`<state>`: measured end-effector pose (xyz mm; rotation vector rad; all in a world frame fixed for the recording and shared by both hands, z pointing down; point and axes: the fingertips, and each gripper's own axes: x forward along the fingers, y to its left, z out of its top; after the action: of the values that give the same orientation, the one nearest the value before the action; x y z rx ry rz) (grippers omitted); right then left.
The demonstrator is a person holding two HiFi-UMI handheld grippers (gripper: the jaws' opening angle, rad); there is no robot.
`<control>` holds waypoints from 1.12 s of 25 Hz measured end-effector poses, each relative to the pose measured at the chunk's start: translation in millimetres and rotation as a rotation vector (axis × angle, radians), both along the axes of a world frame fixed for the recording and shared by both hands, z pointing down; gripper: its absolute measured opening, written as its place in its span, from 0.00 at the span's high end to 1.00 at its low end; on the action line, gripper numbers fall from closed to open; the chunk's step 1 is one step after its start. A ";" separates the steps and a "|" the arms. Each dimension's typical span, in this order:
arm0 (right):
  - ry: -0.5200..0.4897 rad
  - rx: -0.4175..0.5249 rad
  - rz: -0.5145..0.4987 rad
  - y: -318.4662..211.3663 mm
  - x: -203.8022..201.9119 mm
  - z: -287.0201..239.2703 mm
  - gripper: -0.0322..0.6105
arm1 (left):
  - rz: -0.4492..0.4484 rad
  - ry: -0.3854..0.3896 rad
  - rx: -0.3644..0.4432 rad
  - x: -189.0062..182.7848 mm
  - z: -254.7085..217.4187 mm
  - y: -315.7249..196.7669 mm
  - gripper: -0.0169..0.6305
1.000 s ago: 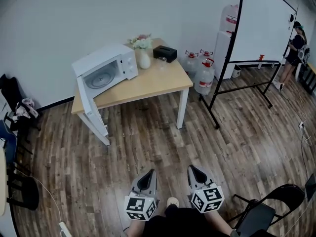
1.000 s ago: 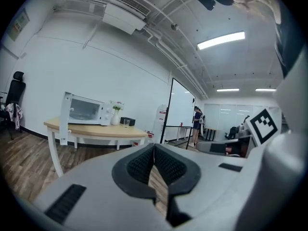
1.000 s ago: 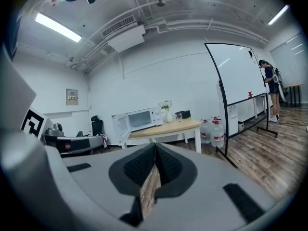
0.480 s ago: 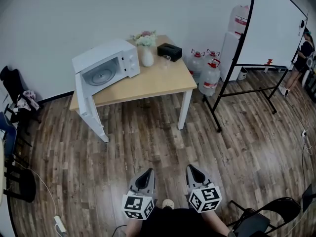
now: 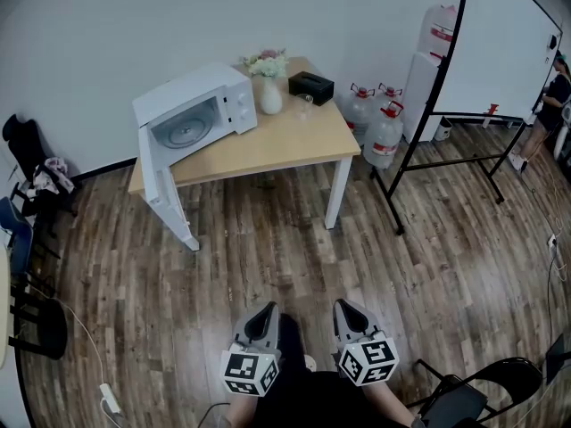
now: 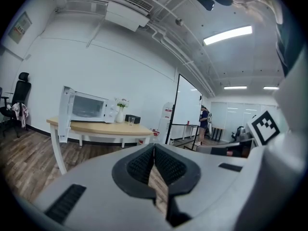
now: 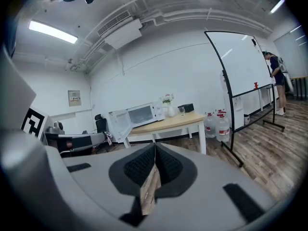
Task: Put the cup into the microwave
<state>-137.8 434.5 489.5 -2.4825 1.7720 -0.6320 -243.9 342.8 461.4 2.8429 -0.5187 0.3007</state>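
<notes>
Step in hand, as judged: the approach, with nothing picked up yet.

- The left gripper (image 5: 265, 310) and the right gripper (image 5: 346, 306) both had their jaws pressed together and nothing between them, held low over the wood floor (image 5: 268, 257).
- The cup (image 5: 305, 102), small and apparently clear glass, stood well ahead of both grippers at the far side of the table (image 5: 268, 154). The vase (image 5: 270, 96) was just to its left and the black box (image 5: 310, 87) just behind it.
- The microwave (image 5: 192, 114) sat ahead and to the left of the grippers. Its door (image 5: 161, 185) was already swung open and stuck out past the table's near edge.

To do it well:
- Use the right gripper, which was the closer line. Open the jaws before reaching the table, not over it.
- Come in from the near, open side of the cup, away from the vase and box.
- Grip mid-wall and keep the cup upright, since glass likely slips.
- Carry it left across the front of the vase, then enter the cavity square-on, clear of the door edge.
- The left gripper probably wasn't needed, so keep it off the door.
</notes>
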 end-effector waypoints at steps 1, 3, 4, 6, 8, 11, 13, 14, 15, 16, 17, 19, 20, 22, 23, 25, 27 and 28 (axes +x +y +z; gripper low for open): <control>-0.001 -0.001 -0.003 -0.6 -1.3 0.2 0.96 | -0.002 -0.002 -0.003 -0.8 0.8 -0.5 0.96; -0.005 -0.002 -0.004 -2.3 -2.3 1.8 0.96 | -0.001 -0.005 -0.008 -1.1 2.8 -1.8 0.97; -0.007 -0.003 -0.003 -3.3 -2.2 2.9 0.96 | 0.001 -0.006 -0.009 -0.7 4.1 -2.4 0.97; -0.008 -0.004 -0.002 -5.2 -0.9 4.4 0.96 | 0.005 -0.008 -0.011 1.1 6.7 -3.6 0.97; -0.007 -0.005 -0.002 -7.8 1.8 5.0 0.96 | 0.007 -0.006 -0.014 4.3 7.8 -5.5 0.97; -0.006 -0.006 0.002 -15.2 8.1 5.6 0.96 | 0.016 -0.001 -0.013 11.9 7.2 -12.6 0.97; -0.005 -0.005 0.003 -23.3 12.4 6.0 0.96 | 0.016 -0.001 -0.015 16.8 8.1 -21.4 0.97; -0.004 -0.005 0.002 -27.3 14.5 6.2 0.96 | 0.015 0.000 -0.016 19.3 8.8 -26.1 0.97; -0.003 -0.005 0.003 -31.3 17.2 6.5 0.96 | 0.014 0.001 -0.018 22.3 9.5 -31.0 0.97; -0.002 -0.005 0.004 -35.7 20.7 6.8 0.96 | 0.013 0.003 -0.020 26.1 10.1 -36.3 0.97; -0.002 -0.006 0.005 -40.8 24.8 6.7 0.96 | 0.011 0.005 -0.022 30.6 10.5 -42.4 0.97; 0.002 -0.005 0.008 -51.6 34.0 4.7 0.96 | 0.009 0.009 -0.022 40.3 10.0 -55.7 0.97; 0.004 -0.004 0.011 -56.6 38.8 3.3 0.96 | 0.008 0.009 -0.021 45.0 9.0 -62.2 0.97; 0.005 -0.004 0.019 -65.5 49.1 1.0 0.96 | 0.007 0.014 -0.015 54.8 5.1 -74.3 0.97; 0.006 -0.004 0.020 -70.1 54.3 0.0 0.96 | 0.005 0.018 -0.012 59.8 2.5 -80.4 0.97; 0.008 -0.003 0.019 -81.3 64.0 -2.4 0.96 | 0.001 0.025 -0.007 69.3 -2.1 -92.9 0.97; 0.007 -0.001 0.021 -93.1 73.0 -3.8 0.96 | 0.001 0.022 -0.006 77.9 -3.6 -104.6 0.97; 0.003 -0.002 0.024 -99.0 77.6 -3.9 0.96 | 0.004 0.018 -0.006 81.9 -3.6 -110.3 0.97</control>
<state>-60.2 335.4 485.6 -2.5036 1.7406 -0.6285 -161.9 232.6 457.8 2.8381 -0.5080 0.2766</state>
